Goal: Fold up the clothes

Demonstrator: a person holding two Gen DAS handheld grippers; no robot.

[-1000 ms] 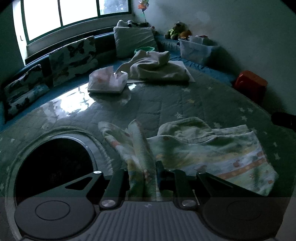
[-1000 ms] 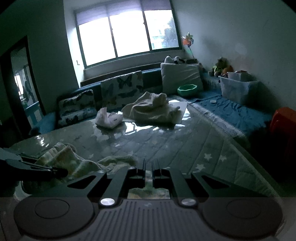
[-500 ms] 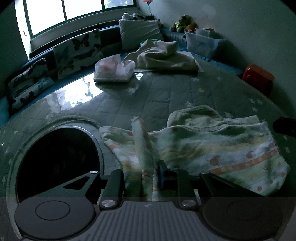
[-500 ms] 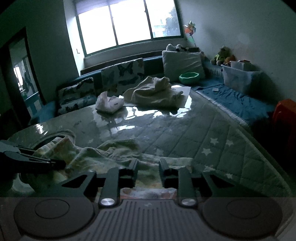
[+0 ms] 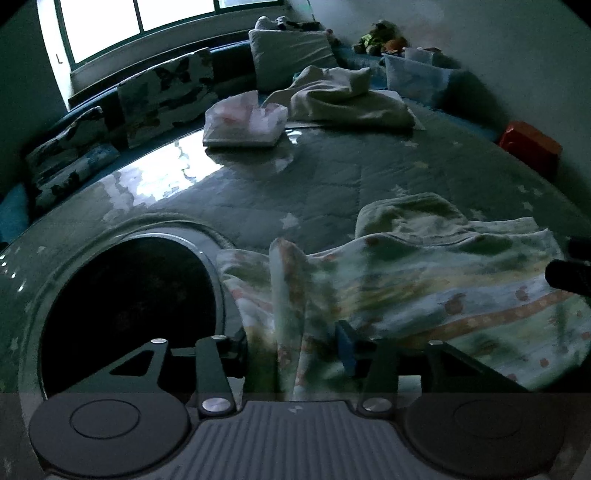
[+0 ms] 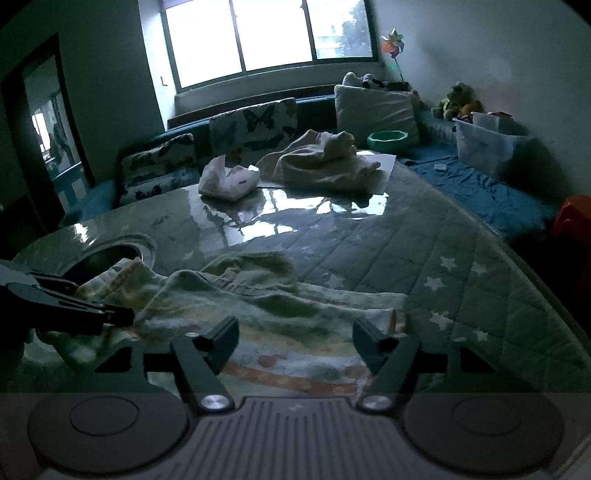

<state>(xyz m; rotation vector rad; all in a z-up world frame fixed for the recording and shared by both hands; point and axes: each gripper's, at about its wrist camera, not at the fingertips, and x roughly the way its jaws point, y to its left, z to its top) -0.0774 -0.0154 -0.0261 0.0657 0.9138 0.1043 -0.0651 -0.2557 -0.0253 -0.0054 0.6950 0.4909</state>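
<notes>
Both jaws opening since earlier, patterned garment [image 6: 295, 317] released on table [image 6: 369, 236]

Red stool [image 6: 574, 218] cut off rightward.

In a dim room, the right gripper [image 6: 297, 341] hovers low over a pale printed garment [image 6: 266, 314] spread on a star-patterned quilted table cover [image 6: 424, 254], its jaws opening, the cloth lying beneath and between them without being pinched. At left, the left gripper [image 6: 110, 315] reaches the garment's edge beside a round dark opening [image 6: 107, 258]. Farther back lie a cream garment pile [image 6: 321, 162], a small white bundle [image 6: 229, 181] and butterfly cushions [image 6: 255, 125] under the window [image 6: 273, 33].
</notes>
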